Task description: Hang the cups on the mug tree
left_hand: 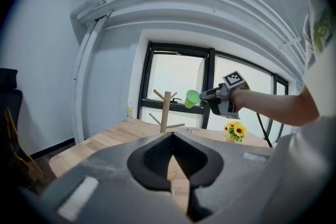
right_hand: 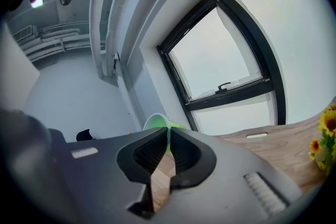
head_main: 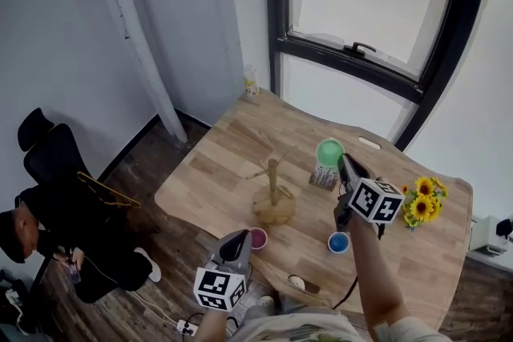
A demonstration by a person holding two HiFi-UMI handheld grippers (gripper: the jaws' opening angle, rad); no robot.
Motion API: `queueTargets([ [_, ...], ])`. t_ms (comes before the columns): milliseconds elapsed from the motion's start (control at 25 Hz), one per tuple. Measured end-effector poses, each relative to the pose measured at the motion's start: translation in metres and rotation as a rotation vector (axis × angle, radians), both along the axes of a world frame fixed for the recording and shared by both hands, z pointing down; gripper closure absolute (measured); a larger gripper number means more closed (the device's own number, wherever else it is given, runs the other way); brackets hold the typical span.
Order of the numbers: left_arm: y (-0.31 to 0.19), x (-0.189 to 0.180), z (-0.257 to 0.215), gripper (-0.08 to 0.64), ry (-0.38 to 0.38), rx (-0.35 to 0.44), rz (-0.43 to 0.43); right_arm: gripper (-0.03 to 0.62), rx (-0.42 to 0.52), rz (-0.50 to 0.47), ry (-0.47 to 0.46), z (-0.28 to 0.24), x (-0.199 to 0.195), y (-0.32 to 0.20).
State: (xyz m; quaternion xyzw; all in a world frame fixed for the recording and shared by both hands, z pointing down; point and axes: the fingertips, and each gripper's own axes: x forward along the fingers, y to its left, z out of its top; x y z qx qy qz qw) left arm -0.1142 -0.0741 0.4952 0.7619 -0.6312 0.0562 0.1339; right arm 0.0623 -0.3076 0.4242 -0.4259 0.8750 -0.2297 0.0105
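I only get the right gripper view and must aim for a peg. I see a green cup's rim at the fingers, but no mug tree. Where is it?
Observer: In the head view, the mug tree stands left of the green cup, clear of it.
Operator: Any pegs taken?
Observer: No, its pegs are all bare.
Operator: Other cups?
Observer: A pink cup and a blue cup stand on the table, nearer the person than the tree.
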Motion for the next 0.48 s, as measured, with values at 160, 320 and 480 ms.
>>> queueTargets([
  [160, 0.006, 0.000, 0.000, 0.557, 0.000, -0.006, -0.011, 0.574, 0.009, -0.018, 0.015, -0.003, -0.012, -0.003],
  [320, 0.010, -0.005, 0.001, 0.557, 0.000, -0.007, -0.022, 0.574, 0.034, -0.035, 0.040, -0.007, -0.025, -0.006],
  [480, 0.012, -0.008, 0.000, 0.557, -0.002, -0.010, -0.032, 0.574, 0.055, -0.047, 0.069, -0.011, -0.035, -0.010],
])
